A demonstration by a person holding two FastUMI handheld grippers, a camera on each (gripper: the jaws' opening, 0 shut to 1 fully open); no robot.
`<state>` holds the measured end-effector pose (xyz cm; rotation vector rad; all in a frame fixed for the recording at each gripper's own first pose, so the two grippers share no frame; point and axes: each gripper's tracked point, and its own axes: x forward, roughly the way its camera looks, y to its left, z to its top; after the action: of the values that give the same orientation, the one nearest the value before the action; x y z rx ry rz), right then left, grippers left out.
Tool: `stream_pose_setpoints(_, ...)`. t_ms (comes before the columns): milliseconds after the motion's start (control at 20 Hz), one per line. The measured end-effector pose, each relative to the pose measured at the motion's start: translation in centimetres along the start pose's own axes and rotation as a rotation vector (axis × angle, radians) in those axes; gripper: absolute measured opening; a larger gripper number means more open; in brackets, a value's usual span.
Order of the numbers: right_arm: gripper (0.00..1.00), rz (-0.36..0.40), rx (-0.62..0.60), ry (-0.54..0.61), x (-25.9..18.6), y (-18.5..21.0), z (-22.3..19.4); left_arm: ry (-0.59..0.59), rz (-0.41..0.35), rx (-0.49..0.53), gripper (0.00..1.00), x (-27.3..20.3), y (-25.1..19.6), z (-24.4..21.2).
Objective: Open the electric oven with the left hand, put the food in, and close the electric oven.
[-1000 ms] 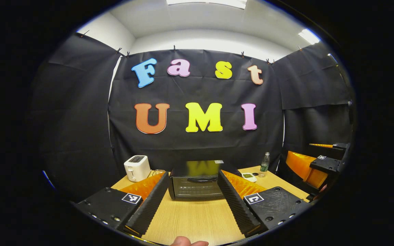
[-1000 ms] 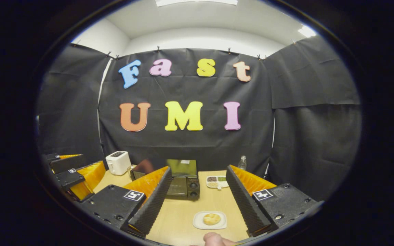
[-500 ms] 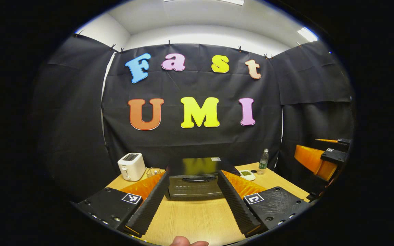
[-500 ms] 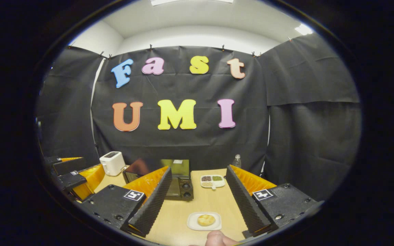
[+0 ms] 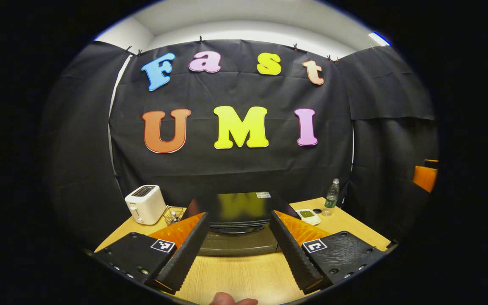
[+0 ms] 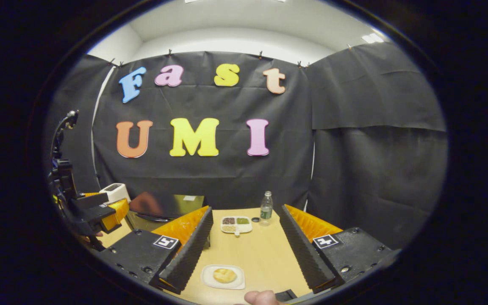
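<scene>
Toaster (image 5: 143, 203) sits at 9 o'clock on the table (image 5: 244, 277) in my left gripper view, a small wire basket (image 5: 172, 214) just beside it. Dead ahead at 12, the electric oven (image 5: 239, 222) is framed between my left gripper (image 5: 239, 243) fingers, which are spread wide w/ nothing held. Can't tell if its door is shut. A sectioned dish (image 5: 307, 215) and water bottle (image 5: 331, 197) stand at approx 2 o'clock.

Right gripper view adds what the left one lacks: the food, a bun (image 6: 225, 275) on a white plate (image 6: 208, 280), at 6 o'clock, near the left finger of my right gripper (image 6: 246, 248). Fingers wide apart, empty. Oven is over at 10 o'clock, w/ the left gripper in front of it. Dish and bottle at 12.
</scene>
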<state>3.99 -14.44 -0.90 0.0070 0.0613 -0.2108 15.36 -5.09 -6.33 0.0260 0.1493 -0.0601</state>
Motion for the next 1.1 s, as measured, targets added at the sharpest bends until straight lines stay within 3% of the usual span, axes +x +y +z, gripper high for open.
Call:
stream_pose_setpoints(500, 0.99, -0.041, -0.037, 0.074, 5.1, -3.2, -1.4, 0.164, 0.036, -0.027, 0.94, 11.3, 1.1, -6.8)
stream_pose_setpoints(850, 0.99, -0.032, -0.042, 0.105, 5.9, -3.0, -2.2, 0.264, 0.037, -0.027, 0.94, 12.6, 1.5, -10.5)
stream_pose_setpoints(900, 0.98, -0.031, -0.040, 0.107, 5.8, -2.9, -2.4, 0.274, 0.042, -0.023, 0.86, 12.2, 1.5, -10.7)
stream_pose_setpoints(1000, 0.98, -0.027, -0.035, 0.112, 5.7, -2.7, -2.6, 0.272, 0.038, -0.010, 0.96, 12.6, 1.4, -10.8)
stream_pose_setpoints(1050, 0.99, -0.025, -0.033, 0.113, 5.6, -2.6, -2.5, 0.240, 0.037, -0.010, 0.89, 12.8, 1.4, -10.6)
stream_pose_setpoints(1100, 0.98, -0.024, -0.031, 0.111, 5.4, -2.6, -2.5, 0.266, 0.037, -0.015, 0.98, 12.6, 1.4, -11.0)
